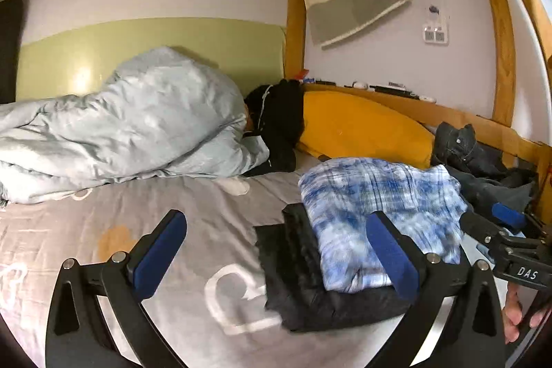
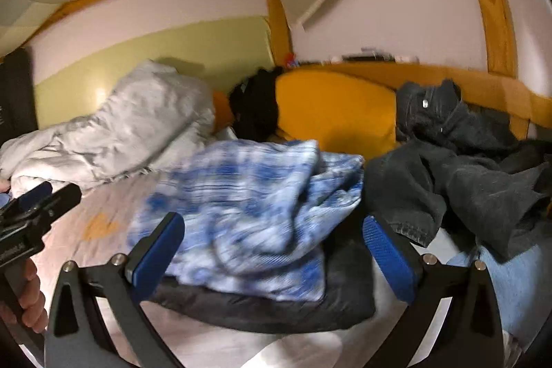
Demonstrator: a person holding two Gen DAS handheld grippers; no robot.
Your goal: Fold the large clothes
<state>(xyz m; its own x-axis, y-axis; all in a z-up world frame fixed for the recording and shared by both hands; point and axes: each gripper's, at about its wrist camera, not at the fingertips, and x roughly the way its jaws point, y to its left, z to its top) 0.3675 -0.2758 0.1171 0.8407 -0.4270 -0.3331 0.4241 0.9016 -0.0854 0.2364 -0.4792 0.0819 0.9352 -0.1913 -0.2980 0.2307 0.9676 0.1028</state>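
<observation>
A folded blue-and-white plaid garment [image 1: 376, 212] [image 2: 248, 212] lies on top of a folded black garment [image 1: 310, 292] [image 2: 276, 309] on the grey bed sheet [image 1: 172, 206]. My left gripper [image 1: 276, 250] is open; its right finger stands against the near edge of the stack, its left finger over bare sheet. My right gripper [image 2: 272, 257] is open too, its fingers standing wide on either side of the stack's near edge, not pressing it. A heap of dark grey jeans [image 2: 465, 168] [image 1: 483, 168] lies to the right of the stack.
A crumpled pale blue duvet [image 1: 131, 123] fills the left of the bed. A yellow pillow [image 1: 362, 130] and a black garment [image 1: 276, 123] lie at the head. The wooden bed frame [image 1: 503, 37] and its ledge with small items run along the right and back.
</observation>
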